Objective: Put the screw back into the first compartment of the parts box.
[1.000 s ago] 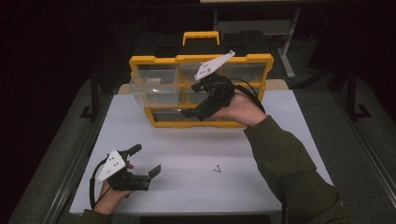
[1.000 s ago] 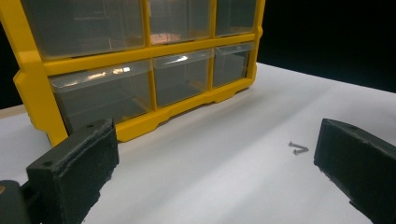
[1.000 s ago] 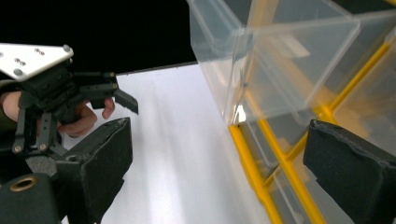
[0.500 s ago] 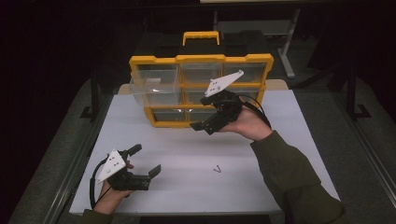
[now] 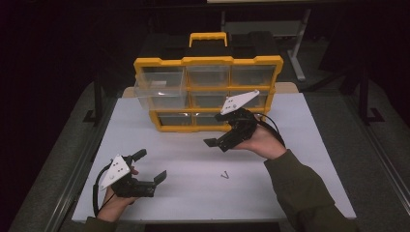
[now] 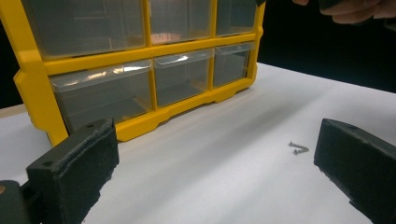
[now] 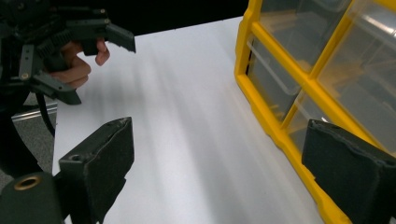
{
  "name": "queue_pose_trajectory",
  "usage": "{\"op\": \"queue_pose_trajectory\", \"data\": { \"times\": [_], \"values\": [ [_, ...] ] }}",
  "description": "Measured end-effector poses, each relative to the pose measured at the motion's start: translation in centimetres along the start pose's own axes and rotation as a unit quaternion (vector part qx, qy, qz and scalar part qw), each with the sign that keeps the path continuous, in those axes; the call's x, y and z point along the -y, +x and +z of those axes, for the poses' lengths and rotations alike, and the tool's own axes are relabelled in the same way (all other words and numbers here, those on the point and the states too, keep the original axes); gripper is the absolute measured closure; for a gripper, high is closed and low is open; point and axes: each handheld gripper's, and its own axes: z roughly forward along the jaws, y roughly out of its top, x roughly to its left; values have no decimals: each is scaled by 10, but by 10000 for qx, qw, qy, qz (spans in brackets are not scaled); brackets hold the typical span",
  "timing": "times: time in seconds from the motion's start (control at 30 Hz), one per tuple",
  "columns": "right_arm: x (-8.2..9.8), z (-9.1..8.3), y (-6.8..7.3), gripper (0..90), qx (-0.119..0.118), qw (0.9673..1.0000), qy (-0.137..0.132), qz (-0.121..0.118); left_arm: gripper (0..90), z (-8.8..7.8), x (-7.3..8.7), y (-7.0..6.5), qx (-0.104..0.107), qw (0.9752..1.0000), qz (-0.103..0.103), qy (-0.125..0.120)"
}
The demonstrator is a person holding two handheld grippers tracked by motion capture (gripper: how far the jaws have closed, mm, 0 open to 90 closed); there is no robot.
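A yellow organizer (image 5: 208, 62) with clear drawers stands upright at the back of the white table (image 5: 309, 159). Its top-left drawer (image 5: 159, 89) is pulled out toward me. My right gripper (image 5: 220, 140) hovers just in front of the organizer's lower row, open and empty. Its own view has the organizer (image 7: 280, 116) at the right and its gripper (image 7: 215, 163) over bare table. My left gripper (image 5: 152, 165) rests open near the front left corner, nothing in it (image 6: 215, 163). Two small screws (image 5: 225, 174) lie between the hands, also seen as screws (image 6: 299, 148) in the left gripper view.
A black case with a yellow handle (image 5: 208, 37) sits behind the organizer. Dark floor and table legs surround the table. In the right gripper view the other hand and gripper (image 7: 70, 46) sit at the top left.
My right gripper has drawn back from the organizer's drawers, down and toward me. The left gripper has stayed put.
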Motion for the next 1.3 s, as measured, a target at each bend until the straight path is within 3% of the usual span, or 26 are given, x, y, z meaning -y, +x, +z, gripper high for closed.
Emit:
{"op": "queue_pose_trajectory", "data": {
  "times": [0.13, 0.33, 0.63, 0.7, 1.03, 1.3],
  "values": [
    [9, 1, 2, 90, 38, 10000, 17, 54, 0, 0, 0, 0, -3, 10000, -20, -53],
    [29, 5, 4, 91, -8, 9994, -73, 341, 0, -1, -1, 0, -11, 10000, -24, -47],
    [56, 10, 7, 114, 5, 9982, 106, 583, 0, 0, 0, 0, 1, 9999, -87, -78],
    [62, 11, 9, 117, -2, 9980, 138, 610, 0, 0, 0, 0, 6, 10000, -14, -72],
    [93, 13, 11, 145, 70, 9959, 343, 834, 0, 0, 0, -1, 9, 10000, -22, -78],
    [110, 18, 12, 238, 72, 9932, 535, 1036, 0, 0, 0, -1, 17, 10000, 14, -21]
  ]
}}
